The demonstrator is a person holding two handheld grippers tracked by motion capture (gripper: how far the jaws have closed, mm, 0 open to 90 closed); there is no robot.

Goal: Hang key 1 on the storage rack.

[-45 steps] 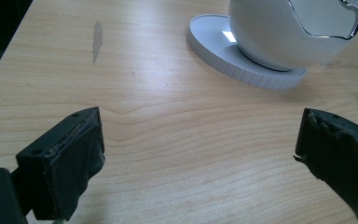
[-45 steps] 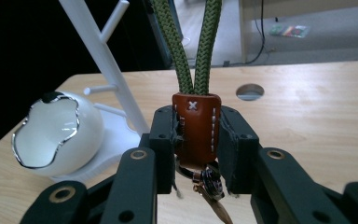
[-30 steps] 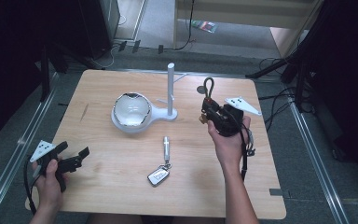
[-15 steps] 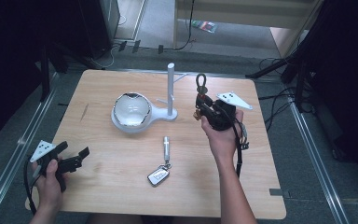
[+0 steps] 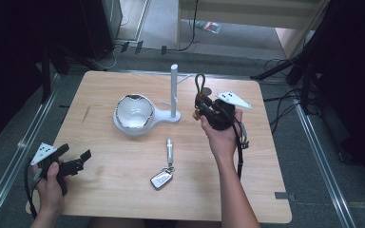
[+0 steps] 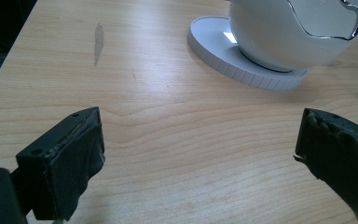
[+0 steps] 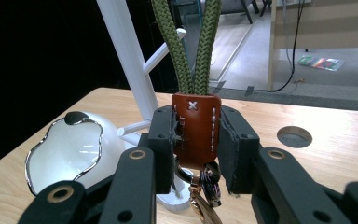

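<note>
My right gripper [image 7: 196, 140] clamps one keyring [image 7: 195, 128] by its leather tab, just beside the one white stand [image 5: 174, 92]. My left gripper [image 6: 200, 154] gapes empty. One car key [image 5: 162, 178] lies on the table [image 5: 123, 190].

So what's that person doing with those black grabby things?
The right gripper is shut on the brown leather tab of a keychain, its green rope loop pointing up, close to the white stand with pegs. The left gripper rests open near the table's front corner. A car key fob lies on the table, beside a white bowl.
</note>
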